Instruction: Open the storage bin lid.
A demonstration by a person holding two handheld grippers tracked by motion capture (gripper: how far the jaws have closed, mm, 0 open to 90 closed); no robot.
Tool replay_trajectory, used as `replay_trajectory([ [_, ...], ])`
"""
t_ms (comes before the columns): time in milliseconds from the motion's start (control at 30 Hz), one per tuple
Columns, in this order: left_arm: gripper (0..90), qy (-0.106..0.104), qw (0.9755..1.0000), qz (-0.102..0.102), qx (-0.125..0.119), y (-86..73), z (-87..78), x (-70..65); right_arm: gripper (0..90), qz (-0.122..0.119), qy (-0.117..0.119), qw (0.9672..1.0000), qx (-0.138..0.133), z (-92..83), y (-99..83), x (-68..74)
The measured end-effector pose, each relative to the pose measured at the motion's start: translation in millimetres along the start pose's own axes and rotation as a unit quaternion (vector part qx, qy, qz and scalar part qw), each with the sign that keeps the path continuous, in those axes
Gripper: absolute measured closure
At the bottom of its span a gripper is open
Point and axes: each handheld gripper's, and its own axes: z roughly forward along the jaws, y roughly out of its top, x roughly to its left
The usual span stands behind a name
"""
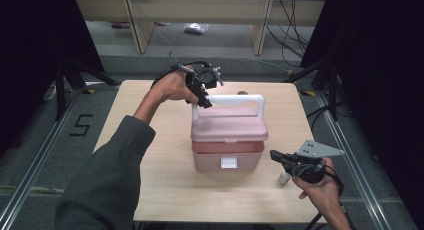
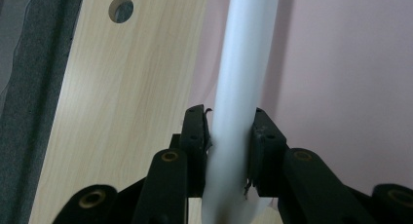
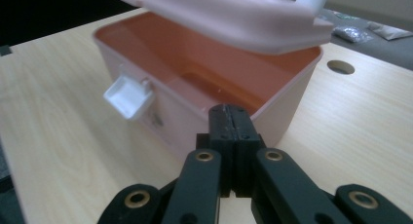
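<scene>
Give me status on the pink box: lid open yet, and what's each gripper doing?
Done: the white latch hangs released and the lid is raised off the box at the front; the inside looks empty from the right gripper view. In hand: the left gripper is clamped on the white handle, holding the lid up. The right gripper is shut on nothing, beside the box. Left: probably swinging the lid fully open.

Count: 1 pink box [image 1: 227, 157] w/ 1 white handle [image 1: 235, 98], 1 latch [image 1: 229, 162], 2 grippers, 1 table [image 1: 165, 190].
</scene>
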Motion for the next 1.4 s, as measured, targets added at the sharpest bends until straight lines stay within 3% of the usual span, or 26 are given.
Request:
replay_trajectory([
  [167, 71.7, -0.001, 1.0, -0.002, -0.001, 0.2, 0.1, 0.4, 90.0, 0.007, 0.003, 0.9999, 0.012, 16.9, 5.0, -9.5],
  [267, 71.8, -0.002, 1.0, -0.001, 0.0, -0.2, 0.1, 0.6, 90.0, 0.015, 0.007, 0.9998, -0.011, 26.5, 5.7, -15.2],
  [367, 71.8, -0.002, 1.0, -0.001, 0.001, -0.1, -0.2, 0.2, 90.0, 0.031, 0.014, 0.9993, -0.014, 31.6, 7.3, -17.3],
  [567, 71.7, -0.005, 1.0, -0.003, -0.001, -0.5, -0.1, 0.9, 90.0, 0.033, 0.021, 0.999, -0.02, 43.0, 12.2, -22.0],
  [600, 71.7, -0.005, 1.0, -0.003, -0.001, -0.7, 0.0, 0.9, 90.0, 0.02, 0.022, 0.9994, -0.017, 43.2, 13.9, -25.0],
  [667, 71.7, -0.004, 1.0, -0.003, -0.001, -0.7, 0.1, 0.7, 90.0, 0.028, 0.027, 0.999, -0.02, 45.6, 15.4, -25.3],
  [767, 71.6, -0.004, 1.0, -0.007, -0.005, -1.8, -0.7, 1.5, 90.0, 0.015, 0.024, 0.9992, -0.028, 47.6, 18.8, -27.5],
  [800, 71.6, -0.006, 1.0, -0.006, -0.006, -2.4, -1.1, 1.7, 90.0, 0.026, 0.025, 0.9991, -0.024, 47.1, 19.1, -26.1],
  [833, 71.4, -0.004, 0.9999, -0.01, -0.008, -3.0, -1.1, 1.7, 90.0, 0.013, 0.023, 0.9993, -0.027, 47.7, 19.6, -28.0],
  [967, 60.0, -0.004, 0.9993, -0.032, -0.02, -6.5, -2.2, 3.4, 90.0, 0.021, 0.021, 0.9991, -0.03, 48.8, 18.3, -26.0],
  [1033, 52.1, 0.008, 0.9983, -0.048, -0.033, -7.8, -6.4, 4.7, 90.0, 0.017, 0.019, 0.9991, -0.033, 48.6, 18.3, -26.3],
  [1067, 48.5, 0.011, 0.9973, -0.061, -0.039, -9.1, -9.1, 5.7, 90.0, 0.023, 0.024, 0.9989, -0.034, 48.4, 18.5, -25.3],
  [1133, 42.6, 0.016, 0.9945, -0.089, -0.053, -12.7, -12.9, 5.8, 90.0, 0.012, 0.018, 0.9991, -0.037, 48.5, 18.6, -26.3],
  [1267, 34.0, 0.026, 0.9933, -0.094, -0.062, -20.5, -22.2, 2.6, 90.0, 0.01, 0.022, 0.9993, -0.028, 46.8, 18.8, -26.5],
  [1400, 32.7, 0.038, 0.9865, -0.13, -0.092, -32.0, -33.5, -3.4, 90.0, 0.01, 0.018, 0.9992, -0.034, 47.6, 18.5, -26.7],
])
